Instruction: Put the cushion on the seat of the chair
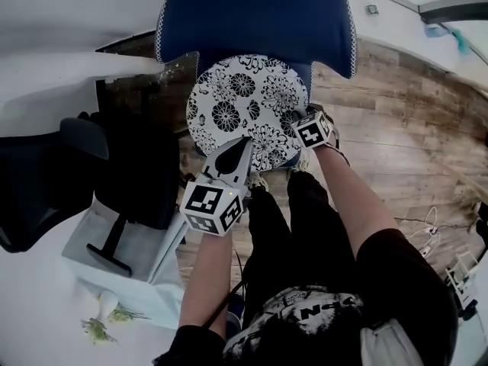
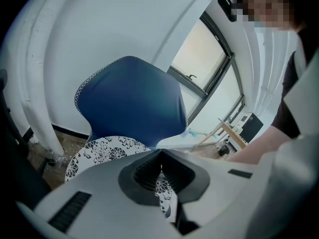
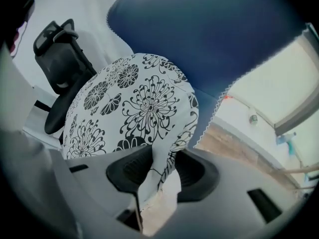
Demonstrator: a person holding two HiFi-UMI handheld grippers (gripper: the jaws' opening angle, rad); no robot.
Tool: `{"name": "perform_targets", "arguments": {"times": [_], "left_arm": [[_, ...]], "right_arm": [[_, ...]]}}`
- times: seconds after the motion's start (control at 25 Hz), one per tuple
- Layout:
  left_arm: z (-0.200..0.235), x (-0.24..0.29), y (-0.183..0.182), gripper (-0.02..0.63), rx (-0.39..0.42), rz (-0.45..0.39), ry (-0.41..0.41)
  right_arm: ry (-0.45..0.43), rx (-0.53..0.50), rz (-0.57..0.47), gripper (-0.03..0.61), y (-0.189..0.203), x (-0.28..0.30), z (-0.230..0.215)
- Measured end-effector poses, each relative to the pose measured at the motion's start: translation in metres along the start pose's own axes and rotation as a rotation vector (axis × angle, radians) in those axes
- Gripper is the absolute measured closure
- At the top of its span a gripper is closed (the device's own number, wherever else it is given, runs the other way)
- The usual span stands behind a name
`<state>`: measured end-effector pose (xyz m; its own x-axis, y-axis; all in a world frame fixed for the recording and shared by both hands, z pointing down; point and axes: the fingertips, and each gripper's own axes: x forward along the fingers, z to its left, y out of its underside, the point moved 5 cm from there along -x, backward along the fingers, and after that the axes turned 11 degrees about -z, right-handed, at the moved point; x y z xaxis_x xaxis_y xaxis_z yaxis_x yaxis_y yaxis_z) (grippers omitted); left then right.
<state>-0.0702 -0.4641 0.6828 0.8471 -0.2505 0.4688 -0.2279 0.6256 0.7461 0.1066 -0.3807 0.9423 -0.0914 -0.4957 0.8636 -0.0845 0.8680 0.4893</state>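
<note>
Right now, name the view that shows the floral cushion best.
Head view: nearly the whole round floral cushion shows on the blue chair. Left gripper view shows only a slice; right gripper view shows it close, edge between jaws.

Head view: up high, staring steeply down over the chair [image 1: 255,14] and cushion [image 1: 244,105].
Left gripper view: riding the left hand-held gripper [image 2: 160,153], low and close, facing the chair back.
Right gripper view: riding the right hand-held gripper [image 3: 164,153], tight on the cushion's near right edge.
Shared: all three catch the cushion and the blue chair back.
</note>
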Motion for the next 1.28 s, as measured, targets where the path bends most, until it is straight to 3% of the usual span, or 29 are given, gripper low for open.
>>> {"name": "perform_targets", "arguments": {"times": [0.16, 0.44, 0.68, 0.76, 0.84, 1.12, 1.28], "left_arm": [[-0.008, -0.013, -0.012, 0.598, 0.033, 0.002, 0.018], [-0.021, -0.038, -0.040, 0.598, 0.082, -0.036, 0.053], [-0.030, -0.065, -0.078, 0.598, 0.141, -0.081, 0.078], [-0.031, -0.077, -0.092, 0.598, 0.174, -0.097, 0.083], [-0.033, -0.092, -0.107, 0.598, 0.206, -0.119, 0.086], [-0.026, -0.148, -0.162, 0.598, 0.254, -0.239, 0.098], [-0.028, -0.175, -0.176, 0.598, 0.282, -0.290, 0.111]], "right_arm": [[0.040, 0.052, -0.005, 0.377, 0.001, -0.014, -0.004], [0.070, 0.023, -0.047, 0.374, -0.011, -0.057, -0.005], [0.087, 0.044, -0.205, 0.380, -0.066, -0.118, 0.004], [0.070, 0.069, -0.255, 0.431, -0.089, -0.139, 0.016], [0.026, 0.087, -0.315, 0.535, -0.109, -0.160, 0.034], [-0.086, 0.075, -0.562, 0.557, -0.192, -0.238, 0.101], [-0.141, 0.007, -0.701, 0.560, -0.235, -0.290, 0.140]]}}
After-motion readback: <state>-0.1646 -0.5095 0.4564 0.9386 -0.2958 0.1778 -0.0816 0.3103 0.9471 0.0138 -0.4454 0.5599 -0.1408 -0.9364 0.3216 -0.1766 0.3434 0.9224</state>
